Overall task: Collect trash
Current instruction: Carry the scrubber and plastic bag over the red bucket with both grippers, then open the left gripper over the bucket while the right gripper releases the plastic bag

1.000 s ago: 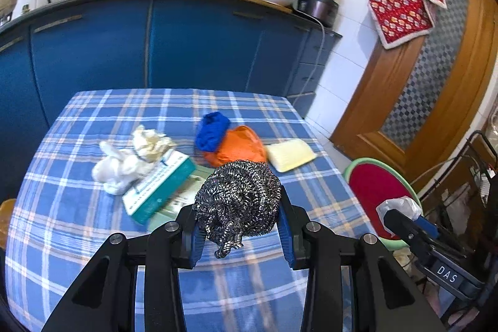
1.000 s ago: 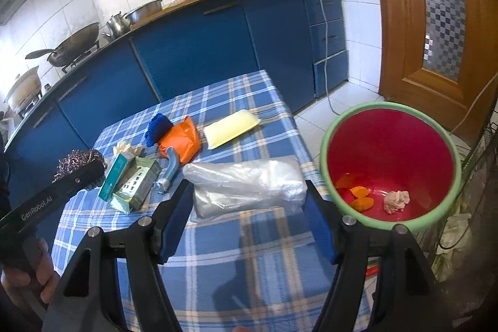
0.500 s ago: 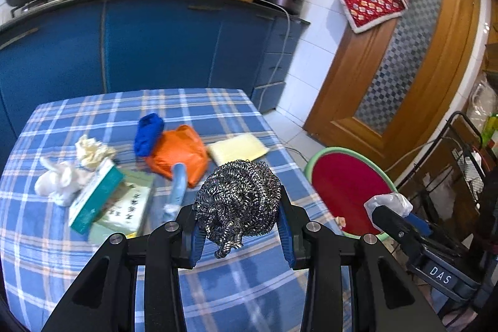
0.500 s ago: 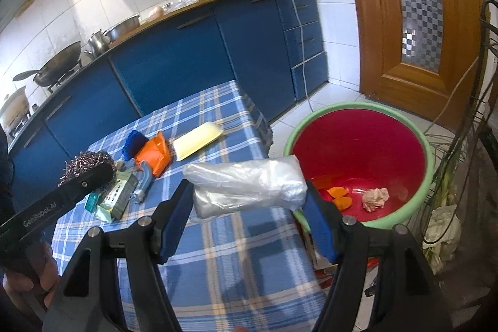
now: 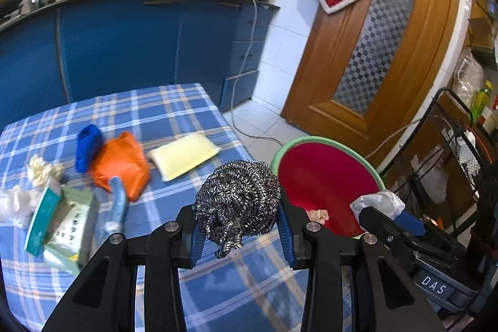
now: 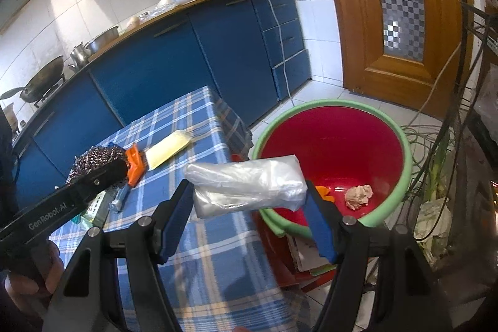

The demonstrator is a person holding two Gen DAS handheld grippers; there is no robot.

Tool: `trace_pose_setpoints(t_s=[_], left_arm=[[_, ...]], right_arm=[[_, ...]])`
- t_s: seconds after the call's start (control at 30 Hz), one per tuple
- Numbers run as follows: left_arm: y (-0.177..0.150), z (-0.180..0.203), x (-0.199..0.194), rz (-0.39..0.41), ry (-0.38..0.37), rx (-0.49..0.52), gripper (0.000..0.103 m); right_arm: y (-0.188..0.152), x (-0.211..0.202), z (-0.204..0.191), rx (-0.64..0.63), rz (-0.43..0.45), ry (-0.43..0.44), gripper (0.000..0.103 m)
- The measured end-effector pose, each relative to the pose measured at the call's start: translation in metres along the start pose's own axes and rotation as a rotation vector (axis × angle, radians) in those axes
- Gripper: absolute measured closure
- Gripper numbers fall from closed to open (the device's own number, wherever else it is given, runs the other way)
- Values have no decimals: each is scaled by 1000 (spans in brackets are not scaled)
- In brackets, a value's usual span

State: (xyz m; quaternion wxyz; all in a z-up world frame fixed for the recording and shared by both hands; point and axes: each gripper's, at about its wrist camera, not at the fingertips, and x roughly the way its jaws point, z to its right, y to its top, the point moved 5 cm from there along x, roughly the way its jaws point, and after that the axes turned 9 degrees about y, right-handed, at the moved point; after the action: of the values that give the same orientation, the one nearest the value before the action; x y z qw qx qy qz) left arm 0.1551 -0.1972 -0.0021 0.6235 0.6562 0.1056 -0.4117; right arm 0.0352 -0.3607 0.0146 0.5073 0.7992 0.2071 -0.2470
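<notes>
The left gripper [image 5: 238, 226] is clamping a steel scourer [image 5: 238, 201] above the table's [image 5: 174, 111] bin-side edge, the right gripper [image 6: 249, 207] squeezing a plastic bag [image 6: 247, 185] beside the bin's [image 6: 401, 133] rim — letting go early is risking a miss onto the floor.

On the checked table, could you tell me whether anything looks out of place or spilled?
Nothing looks spilled. The table holds loose clutter: crumpled tissue, an orange bag, a yellow sponge and a tilted green box.
</notes>
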Motion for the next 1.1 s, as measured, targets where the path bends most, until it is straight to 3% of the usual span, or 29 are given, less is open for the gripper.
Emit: trace_pose_setpoints(t_s=[0.47,1.1], left_arm=[[1,62,47,-60,-70,112,63],[-10,115,117,-162,-115,226,61]], right_arm=[[2,8,45,71,-8,-58,31],[7,10,98,170,10,-136,31]])
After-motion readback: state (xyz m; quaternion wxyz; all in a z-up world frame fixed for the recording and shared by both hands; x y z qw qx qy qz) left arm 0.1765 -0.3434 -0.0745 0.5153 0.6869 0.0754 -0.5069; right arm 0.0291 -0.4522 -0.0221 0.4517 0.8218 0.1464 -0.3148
